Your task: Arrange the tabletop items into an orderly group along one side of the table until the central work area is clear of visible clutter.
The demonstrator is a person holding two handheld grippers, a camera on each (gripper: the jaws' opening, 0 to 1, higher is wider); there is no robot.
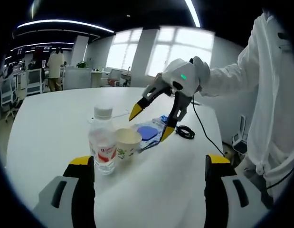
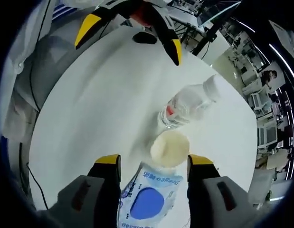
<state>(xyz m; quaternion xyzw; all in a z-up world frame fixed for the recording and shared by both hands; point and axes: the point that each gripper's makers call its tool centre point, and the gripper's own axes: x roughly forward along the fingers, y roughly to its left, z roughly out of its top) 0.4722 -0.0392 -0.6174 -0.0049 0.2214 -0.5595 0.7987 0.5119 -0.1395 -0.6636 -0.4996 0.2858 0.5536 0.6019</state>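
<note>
A clear water bottle (image 1: 102,142) with a red label stands on the white table (image 1: 52,123), touching a paper cup (image 1: 127,142). Behind them lies a blue-and-white packet (image 1: 149,130). My left gripper (image 1: 149,164) is open, short of the bottle and cup. My right gripper (image 1: 151,122) hangs open over the packet, one yellow tip on each side. In the right gripper view, the packet (image 2: 147,199) lies between my open right gripper (image 2: 154,161) jaws. The cup (image 2: 169,147) is just ahead and the bottle (image 2: 187,107) beyond it. The left gripper (image 2: 131,38) is open at the top.
A black coiled cable (image 1: 184,132) lies on the table right of the packet, near the edge. A person in a white sleeve (image 1: 260,85) stands at the right. Desks and chairs stand in the room behind. Bare tabletop (image 2: 99,104) spreads left of the cup.
</note>
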